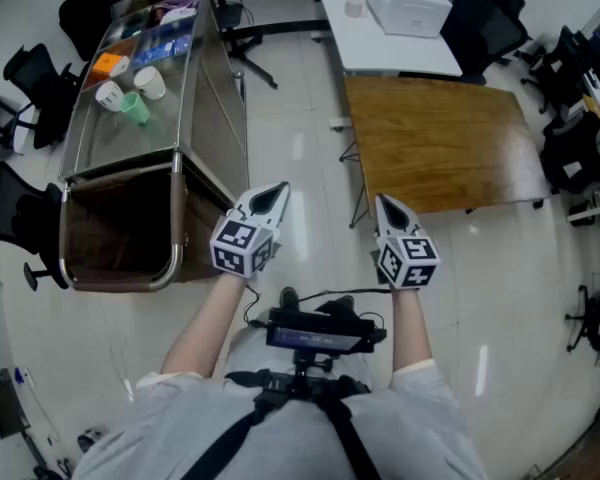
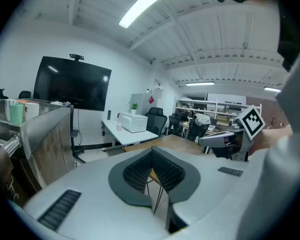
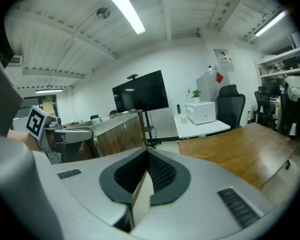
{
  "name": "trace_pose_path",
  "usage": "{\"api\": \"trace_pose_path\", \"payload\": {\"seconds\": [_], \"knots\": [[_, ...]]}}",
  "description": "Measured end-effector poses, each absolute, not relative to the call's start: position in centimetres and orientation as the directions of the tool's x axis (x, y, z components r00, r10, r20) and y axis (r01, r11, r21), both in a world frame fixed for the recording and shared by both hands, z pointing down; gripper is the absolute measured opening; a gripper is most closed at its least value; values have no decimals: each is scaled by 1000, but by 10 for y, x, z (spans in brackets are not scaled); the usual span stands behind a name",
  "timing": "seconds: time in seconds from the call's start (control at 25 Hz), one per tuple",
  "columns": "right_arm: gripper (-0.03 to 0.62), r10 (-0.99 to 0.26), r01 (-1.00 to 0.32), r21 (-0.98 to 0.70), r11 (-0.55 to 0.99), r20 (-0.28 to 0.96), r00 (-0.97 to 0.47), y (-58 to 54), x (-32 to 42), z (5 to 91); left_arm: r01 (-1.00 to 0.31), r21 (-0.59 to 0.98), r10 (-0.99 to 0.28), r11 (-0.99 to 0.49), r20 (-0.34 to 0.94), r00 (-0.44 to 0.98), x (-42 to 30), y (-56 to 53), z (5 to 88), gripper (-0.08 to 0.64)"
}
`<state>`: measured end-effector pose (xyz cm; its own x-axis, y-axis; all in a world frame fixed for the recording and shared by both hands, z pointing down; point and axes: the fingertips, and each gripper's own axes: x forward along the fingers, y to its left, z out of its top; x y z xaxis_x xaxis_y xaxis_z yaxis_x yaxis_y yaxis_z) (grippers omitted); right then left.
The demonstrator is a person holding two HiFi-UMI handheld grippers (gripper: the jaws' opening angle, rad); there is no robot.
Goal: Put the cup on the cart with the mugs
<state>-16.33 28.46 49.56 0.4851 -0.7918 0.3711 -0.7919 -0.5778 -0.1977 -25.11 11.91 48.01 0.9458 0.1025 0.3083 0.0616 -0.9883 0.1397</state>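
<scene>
On the steel top of the cart (image 1: 120, 171), at the upper left of the head view, a green cup (image 1: 136, 108) stands between two white mugs (image 1: 110, 94) (image 1: 149, 82). The left gripper view shows the green cup (image 2: 15, 111) at the far left edge, on the cart (image 2: 45, 134). My left gripper (image 1: 278, 194) (image 2: 152, 151) hovers over the floor just right of the cart, shut and empty. Beside it, my right gripper (image 1: 385, 204) (image 3: 146, 154) is near the wooden table's corner, jaws together with nothing in them.
A wooden table (image 1: 440, 143) stands at the right, with a white desk carrying a printer (image 1: 405, 3) behind it. Black office chairs (image 1: 485, 18) (image 1: 30, 78) flank the room. A dark wall screen (image 2: 72, 84) hangs beyond the cart. Orange and blue items (image 1: 108, 65) lie at the cart's far end.
</scene>
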Motion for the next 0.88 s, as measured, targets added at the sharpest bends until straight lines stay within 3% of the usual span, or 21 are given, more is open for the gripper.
{"api": "trace_pose_path", "payload": {"seconds": [0.88], "knots": [[6, -839, -842, -199, -501, 351, 416, 213, 18, 499, -39, 125, 2, -991, 310, 951, -71, 62, 488, 3]]}}
